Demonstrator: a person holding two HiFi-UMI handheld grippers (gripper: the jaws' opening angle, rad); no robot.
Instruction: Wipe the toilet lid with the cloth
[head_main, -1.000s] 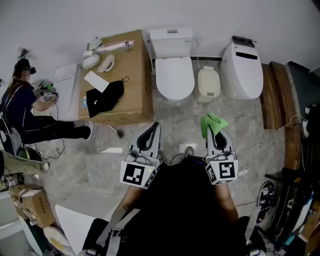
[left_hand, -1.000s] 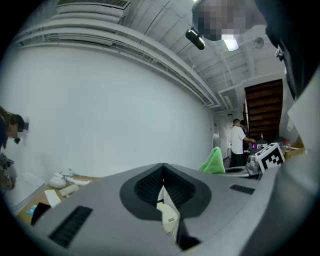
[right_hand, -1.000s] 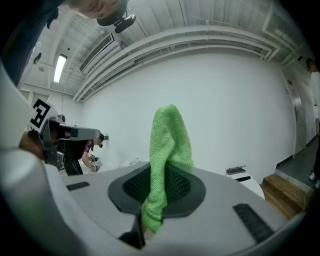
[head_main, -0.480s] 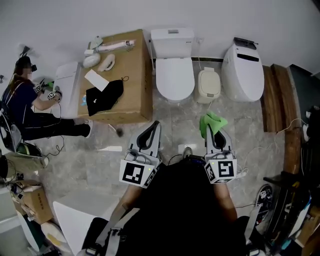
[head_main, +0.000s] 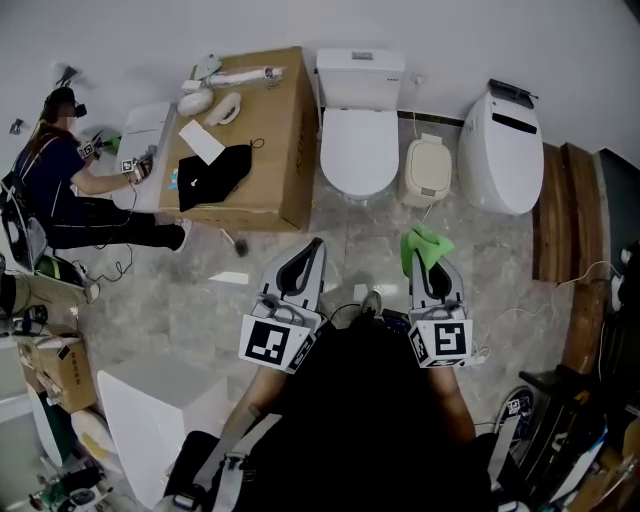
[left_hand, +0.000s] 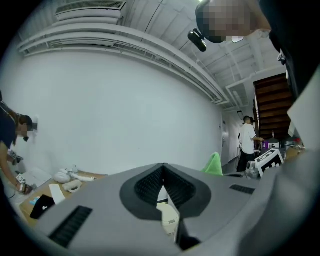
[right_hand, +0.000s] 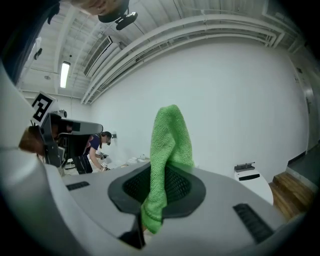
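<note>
R gripper (head_main: 430, 268) clamps green microfibre cloth (head_main: 422, 243); L gripper (head_main: 308, 252) jaws together, empty. Grey marble floor (head_main: 350, 235) separates both from closed white ceramic toilet (head_main: 360, 150).

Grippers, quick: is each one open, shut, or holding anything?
Left gripper: shut, nothing between its jaws.
Right gripper: shut on the green cloth.

White wall (head_main: 450, 30), grey marble floor (head_main: 200, 300), wooden steps (head_main: 565, 220) right.

No legible text, brand, label, number or sign in any view.
</note>
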